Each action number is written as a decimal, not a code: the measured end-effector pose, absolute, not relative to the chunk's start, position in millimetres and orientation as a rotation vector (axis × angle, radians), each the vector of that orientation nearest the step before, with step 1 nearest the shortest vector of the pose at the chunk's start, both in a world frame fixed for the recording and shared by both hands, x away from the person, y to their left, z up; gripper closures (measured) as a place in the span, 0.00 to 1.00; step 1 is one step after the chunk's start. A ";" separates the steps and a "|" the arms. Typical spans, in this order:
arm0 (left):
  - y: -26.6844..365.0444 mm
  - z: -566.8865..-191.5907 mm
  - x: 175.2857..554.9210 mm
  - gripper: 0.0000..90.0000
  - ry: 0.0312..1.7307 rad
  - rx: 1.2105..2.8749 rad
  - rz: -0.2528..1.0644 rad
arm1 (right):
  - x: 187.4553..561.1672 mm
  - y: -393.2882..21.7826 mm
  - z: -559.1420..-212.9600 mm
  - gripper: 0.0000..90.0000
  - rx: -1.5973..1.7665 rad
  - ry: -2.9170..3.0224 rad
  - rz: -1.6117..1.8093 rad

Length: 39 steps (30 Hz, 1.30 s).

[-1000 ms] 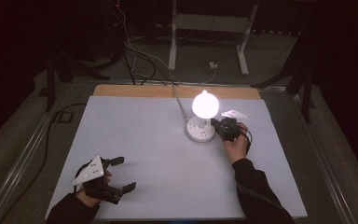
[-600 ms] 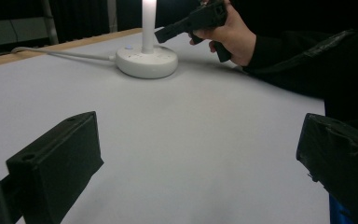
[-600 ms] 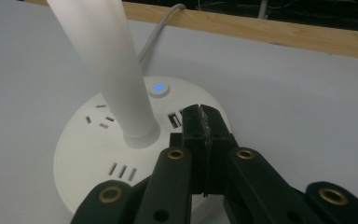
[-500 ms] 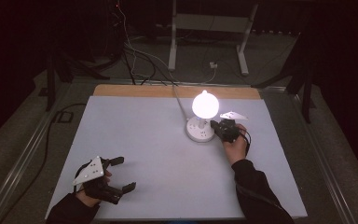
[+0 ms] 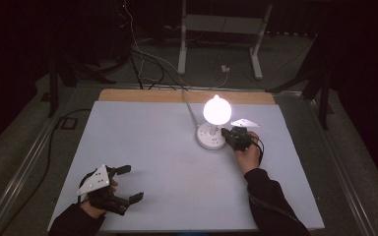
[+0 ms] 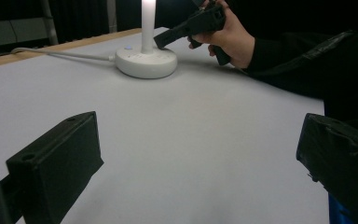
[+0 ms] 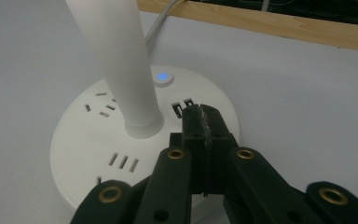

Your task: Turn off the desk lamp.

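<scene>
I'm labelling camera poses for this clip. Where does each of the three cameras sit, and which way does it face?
High view: above the near edge, facing forward and down on the table; both forearms enter below.
Left gripper view: low on the left gripper, facing across at the lamp base and right gripper; jaws apart.
Right gripper view: on the right gripper, facing down on the lamp base; jaws together.
All views show the lamp base.

One overhead camera, two riding on the grippers.

The high view looks forward and down from the desk's [image 5: 147, 147] near edge. The left gripper view faces low across it toward the lamp base [image 6: 146, 63]; the right gripper view sits close above that base [image 7: 102, 140].
</scene>
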<state>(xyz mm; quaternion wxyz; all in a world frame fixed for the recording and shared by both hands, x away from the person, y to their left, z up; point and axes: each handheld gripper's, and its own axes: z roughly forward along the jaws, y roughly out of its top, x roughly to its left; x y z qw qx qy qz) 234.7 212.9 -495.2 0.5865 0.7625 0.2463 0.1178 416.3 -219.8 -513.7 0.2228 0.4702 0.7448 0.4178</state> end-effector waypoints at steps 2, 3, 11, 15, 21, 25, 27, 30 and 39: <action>212.8 -495.4 234.9 0.01 0.574 1.778 0.274 | 416.1 -219.2 -514.2 1.00 1.281 2.052 1.134; 212.8 -495.4 234.9 0.01 0.574 1.778 0.274 | 416.3 -219.4 -514.2 1.00 1.286 2.054 1.137; 213.0 -495.1 234.7 0.01 0.575 1.777 0.276 | 415.3 -222.3 -504.6 0.98 1.294 2.032 1.185; 212.9 -495.1 235.0 0.01 0.577 1.776 0.274 | 414.0 -228.9 -496.9 0.86 1.302 1.996 1.225; 212.9 -494.6 235.6 0.01 0.584 1.769 0.279 | 406.3 -233.8 -489.7 0.56 1.254 1.978 1.274; 212.7 -494.7 236.7 0.01 0.586 1.771 0.278 | 401.8 -235.4 -482.5 0.36 1.259 2.001 1.291; 212.4 -494.8 237.2 0.01 0.589 1.769 0.278 | 400.2 -235.9 -481.3 0.30 1.271 2.021 1.304; 213.1 -495.0 237.8 0.01 0.588 1.769 0.277 | 397.9 -236.3 -481.1 0.16 1.269 2.040 1.331; 212.2 -495.4 237.8 0.01 0.585 1.773 0.273 | 382.1 -240.1 -479.6 0.00 1.180 2.142 1.424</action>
